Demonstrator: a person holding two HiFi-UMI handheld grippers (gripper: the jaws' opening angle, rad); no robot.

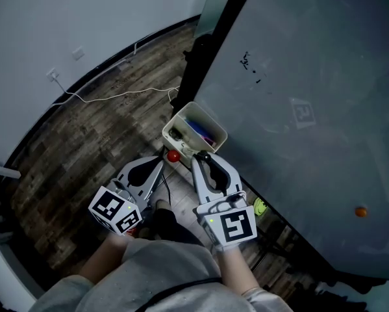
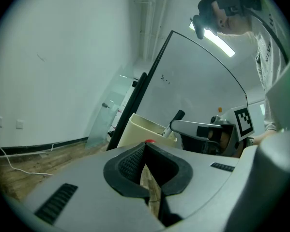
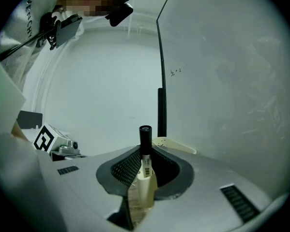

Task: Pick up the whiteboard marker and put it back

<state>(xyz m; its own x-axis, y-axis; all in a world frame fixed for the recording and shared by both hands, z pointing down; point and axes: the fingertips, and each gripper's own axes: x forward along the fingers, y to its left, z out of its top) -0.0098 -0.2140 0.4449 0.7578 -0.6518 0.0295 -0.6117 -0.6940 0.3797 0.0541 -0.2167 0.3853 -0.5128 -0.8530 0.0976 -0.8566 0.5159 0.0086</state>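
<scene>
My main worry is the drop. The marker (image 3: 145,170) stands between the right gripper's (image 3: 145,151) jaws, clamped on its pale barrel with the black cap poking past the tips. If I come at the bin (image 1: 178,117) off-line, the cap could catch the rim and twist the marker out of the grip, or send it down to the floor. Opening too early would do the same, since in the head view the tips look just short of the bin's near edge. The bin already holds other pens, so the marker might also jam on them and stand proud. The right gripper points forward toward the bin, which sits at the edge of the whiteboard (image 1: 311,109). The left gripper (image 1: 160,163) lies just beside it, jaws closed on nothing and aimed at a small red thing (image 1: 173,155) near the bin. I'd keep it out of the way.
</scene>
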